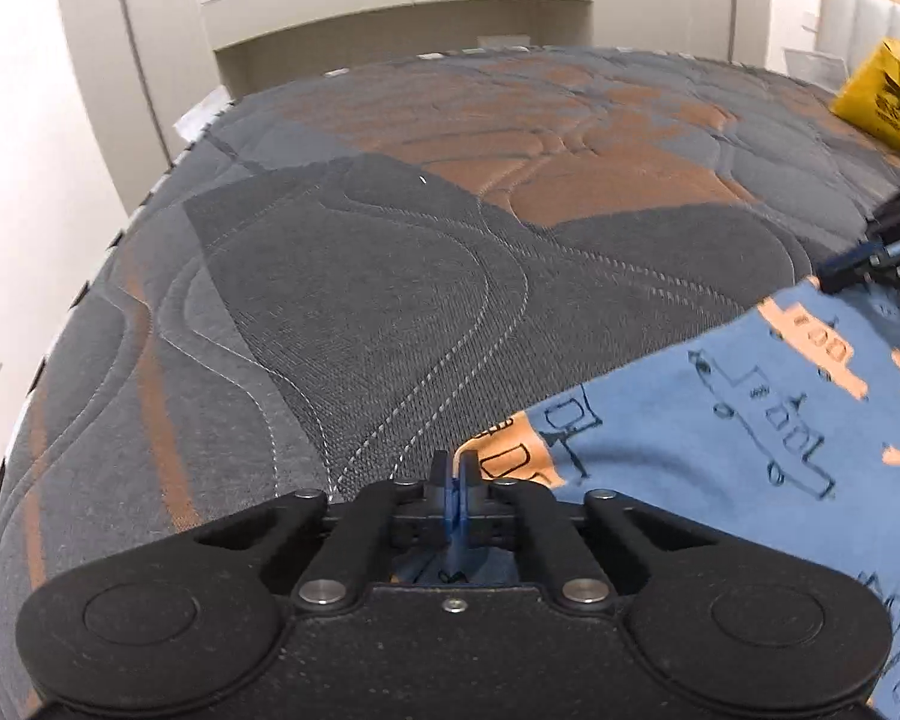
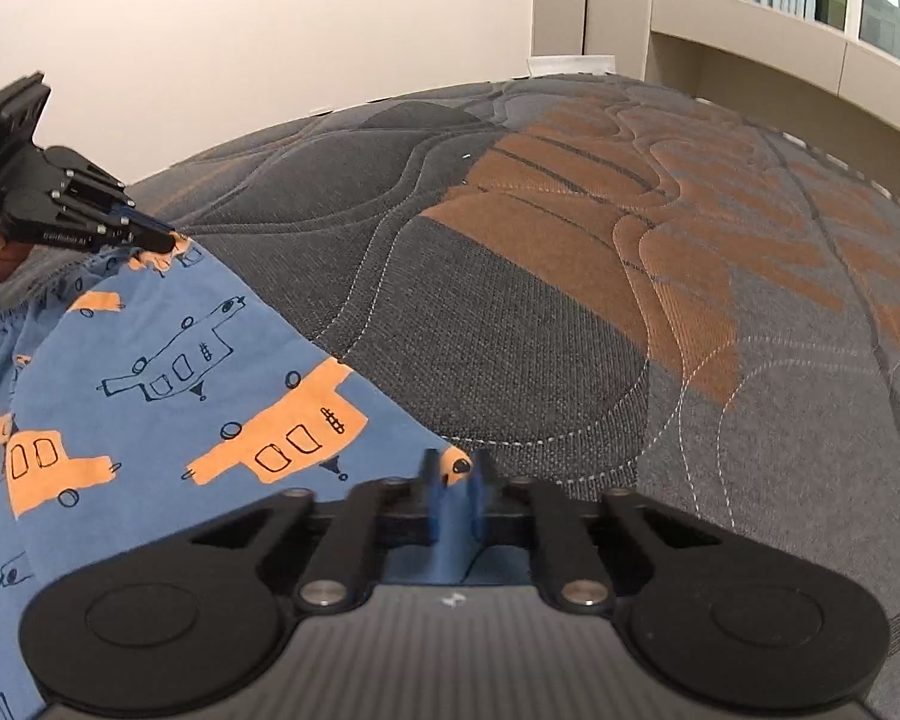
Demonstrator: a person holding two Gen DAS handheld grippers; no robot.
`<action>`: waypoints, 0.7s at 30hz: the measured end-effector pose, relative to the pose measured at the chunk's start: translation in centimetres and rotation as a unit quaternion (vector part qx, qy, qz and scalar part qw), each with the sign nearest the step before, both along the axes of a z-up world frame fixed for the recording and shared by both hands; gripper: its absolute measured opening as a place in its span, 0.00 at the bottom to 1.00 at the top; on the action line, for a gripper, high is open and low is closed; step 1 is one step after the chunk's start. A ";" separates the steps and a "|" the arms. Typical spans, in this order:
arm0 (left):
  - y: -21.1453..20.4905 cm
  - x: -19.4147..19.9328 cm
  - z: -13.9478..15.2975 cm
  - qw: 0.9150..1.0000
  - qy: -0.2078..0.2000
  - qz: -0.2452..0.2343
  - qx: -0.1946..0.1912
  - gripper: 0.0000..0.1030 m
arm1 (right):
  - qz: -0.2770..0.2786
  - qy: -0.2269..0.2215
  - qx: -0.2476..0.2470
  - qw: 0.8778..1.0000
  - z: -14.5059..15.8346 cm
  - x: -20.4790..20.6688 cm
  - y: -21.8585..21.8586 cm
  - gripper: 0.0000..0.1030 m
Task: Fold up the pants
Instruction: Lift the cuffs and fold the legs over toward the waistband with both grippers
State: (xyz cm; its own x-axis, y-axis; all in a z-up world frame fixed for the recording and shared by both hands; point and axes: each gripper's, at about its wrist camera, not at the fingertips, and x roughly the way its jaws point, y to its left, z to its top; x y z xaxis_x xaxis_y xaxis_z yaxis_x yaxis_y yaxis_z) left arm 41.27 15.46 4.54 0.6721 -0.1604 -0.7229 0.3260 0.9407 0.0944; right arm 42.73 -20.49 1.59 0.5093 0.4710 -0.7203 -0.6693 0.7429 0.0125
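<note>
pants cut off at frame edge, yellow bag partly cropped

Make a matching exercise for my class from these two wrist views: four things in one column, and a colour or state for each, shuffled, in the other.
Things
1. pants
2. mattress
3. bag
4. left gripper

Colour or state
A. yellow, at the far corner of the bed
B. blue, printed with orange vehicles
C. fingers shut on a fabric edge
D. grey and orange, quilted

Pairs: 1-B, 2-D, 3-A, 4-C

The right gripper also pinches an edge of the pants.
</note>
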 end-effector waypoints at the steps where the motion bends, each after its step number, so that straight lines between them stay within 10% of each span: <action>1: -0.3 -0.3 0.4 1.000 -0.012 0.003 0.005 0.00 | 0.002 -0.009 -0.009 1.000 0.1 -0.3 0.3 0.03; 13: -1.8 0.9 2.0 0.994 -0.066 0.063 0.066 0.00 | -0.037 -0.122 -0.048 0.991 3.3 0.1 3.1 0.01; 21: -1.1 2.6 -0.5 0.995 -0.042 0.067 0.065 0.00 | -0.041 -0.104 -0.076 0.991 0.9 4.2 5.3 0.02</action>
State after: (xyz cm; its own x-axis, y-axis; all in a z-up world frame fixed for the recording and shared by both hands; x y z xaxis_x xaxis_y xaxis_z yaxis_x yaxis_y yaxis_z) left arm 43.87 14.34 4.06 0.7399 0.0269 -0.6722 0.1835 0.9532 0.2401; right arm 46.90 -15.17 2.46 0.6858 0.3162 -0.6555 -0.5829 0.7779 -0.2347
